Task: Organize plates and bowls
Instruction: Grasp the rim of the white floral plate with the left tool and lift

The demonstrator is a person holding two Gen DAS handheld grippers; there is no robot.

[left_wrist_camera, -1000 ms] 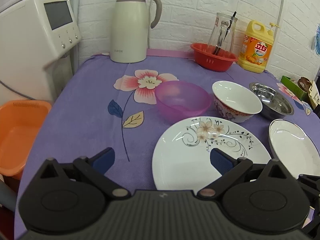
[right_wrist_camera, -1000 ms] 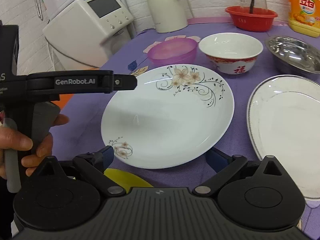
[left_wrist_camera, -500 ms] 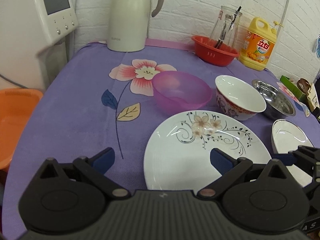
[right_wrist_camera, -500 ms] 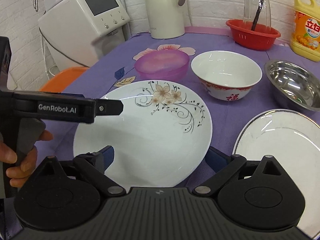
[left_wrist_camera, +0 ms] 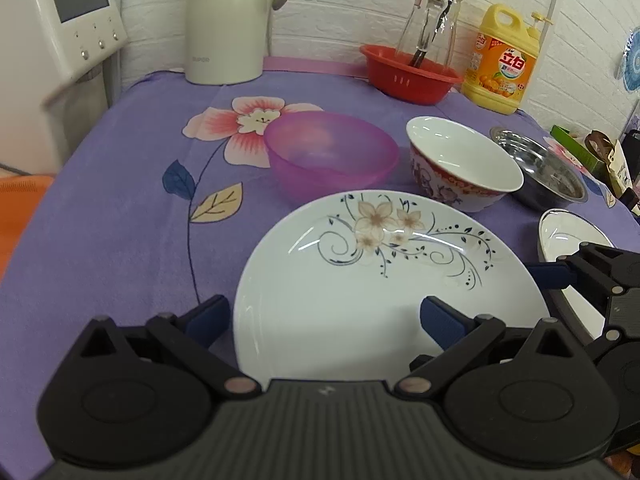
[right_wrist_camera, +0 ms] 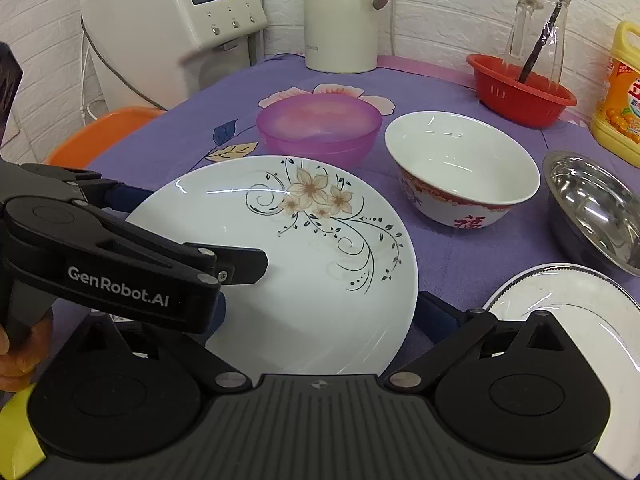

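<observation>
A white floral plate [left_wrist_camera: 360,292] [right_wrist_camera: 304,264] lies on the purple cloth close in front of both grippers. My left gripper [left_wrist_camera: 324,316] is open, one finger left of the plate's near rim, the other over the plate. My right gripper [right_wrist_camera: 320,312] is open around the plate's near right edge. Behind the plate stand a purple plastic bowl [left_wrist_camera: 330,156] [right_wrist_camera: 318,124], a white ceramic bowl [left_wrist_camera: 460,160] [right_wrist_camera: 460,164] and a steel bowl [left_wrist_camera: 544,168] [right_wrist_camera: 596,204]. A white rimmed plate [left_wrist_camera: 568,236] [right_wrist_camera: 568,312] lies at the right.
At the back stand a cream thermos jug [left_wrist_camera: 230,20], a red basket [left_wrist_camera: 412,76] holding a glass jar [left_wrist_camera: 432,24], and a yellow detergent bottle [left_wrist_camera: 504,60]. A white appliance [right_wrist_camera: 176,20] and an orange basin [right_wrist_camera: 100,128] are off the table's left side.
Both grippers have moved forward toward the floral plate, which now fills more of both views. The left gripper now overlaps the plate's left side in the right wrist view.
</observation>
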